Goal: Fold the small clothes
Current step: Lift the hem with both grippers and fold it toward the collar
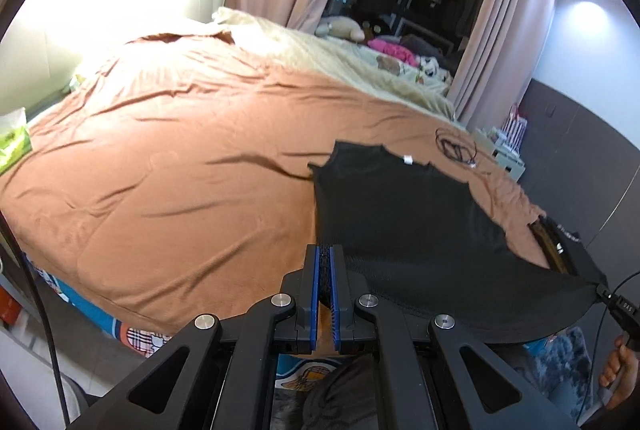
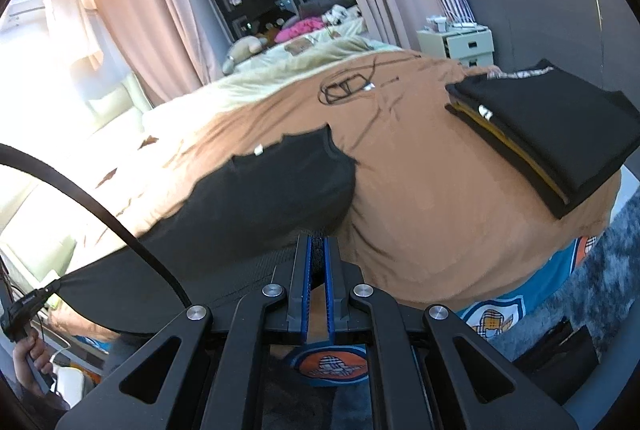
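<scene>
Across the near edge of the bed [image 1: 160, 158], a black garment [image 1: 400, 214] hangs stretched between the two grippers, its hem held up toward the person and its far end, with a small white label [image 1: 407, 159], lying on the brown bedspread. Leftmost, the left gripper [image 1: 325, 270] has its jaws pressed together on one corner of the hem, the dark knit caught between the blue pads. Moving right along the taut edge, the other corner ends at the right gripper [image 2: 318, 262], whose jaws are likewise clamped on black cloth; in the left wrist view it shows only as a dark tip at the picture's edge, with a hand below it. Beyond the garment lies a coil of thin cable [image 2: 346, 86], well apart from the cloth. Farthest right, near the bed's corner, sits a stack of folded clothes [image 2: 560, 134], dark pieces with a yellow edge between them, neat and square.

By my reading, part of the work is done: that stack is finished. The black piece is at its first step, gripped at both hem corners and lifted, with no fold visible in it yet. What remains looks like carrying the hem over toward the label end, folding again to stack size, and setting it on the pile. No other unfolded small clothes can be seen on the bedspread.
</scene>
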The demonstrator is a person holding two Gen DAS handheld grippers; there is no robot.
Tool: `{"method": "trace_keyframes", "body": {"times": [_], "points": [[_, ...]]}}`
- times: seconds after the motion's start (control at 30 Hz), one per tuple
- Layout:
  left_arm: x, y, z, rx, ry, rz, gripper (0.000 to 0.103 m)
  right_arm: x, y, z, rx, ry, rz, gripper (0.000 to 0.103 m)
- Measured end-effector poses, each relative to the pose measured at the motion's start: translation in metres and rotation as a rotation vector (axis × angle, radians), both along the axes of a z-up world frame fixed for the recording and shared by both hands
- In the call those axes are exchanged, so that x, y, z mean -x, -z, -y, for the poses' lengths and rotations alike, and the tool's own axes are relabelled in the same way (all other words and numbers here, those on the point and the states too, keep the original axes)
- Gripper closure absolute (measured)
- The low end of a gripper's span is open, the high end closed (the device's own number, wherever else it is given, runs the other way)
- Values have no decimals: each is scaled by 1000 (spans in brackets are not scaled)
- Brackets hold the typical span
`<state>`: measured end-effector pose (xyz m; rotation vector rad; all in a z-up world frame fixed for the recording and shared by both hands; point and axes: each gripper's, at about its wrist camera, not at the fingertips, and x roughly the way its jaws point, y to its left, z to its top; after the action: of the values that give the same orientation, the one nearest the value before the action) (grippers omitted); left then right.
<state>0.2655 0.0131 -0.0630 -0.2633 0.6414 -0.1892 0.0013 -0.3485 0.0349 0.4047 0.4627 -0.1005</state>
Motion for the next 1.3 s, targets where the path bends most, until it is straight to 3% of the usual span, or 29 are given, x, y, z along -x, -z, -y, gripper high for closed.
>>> {"method": "trace_keyframes", "body": {"times": [0.47,0.73,1.0,1.3], "points": [[66,-67,-23,72,-5,182,98,53,-29,-12,64,-21,136,101],[88,-82,-34,71,-18,245,98,57,-25,-16,85,-37,176,101],[67,-66,-35,56,-28,193,98,31,-6,-12,66,-38,122,101],[-2,-53,-24,11,-33,119,98,-40,-21,2,40,-29,57,101]]}}
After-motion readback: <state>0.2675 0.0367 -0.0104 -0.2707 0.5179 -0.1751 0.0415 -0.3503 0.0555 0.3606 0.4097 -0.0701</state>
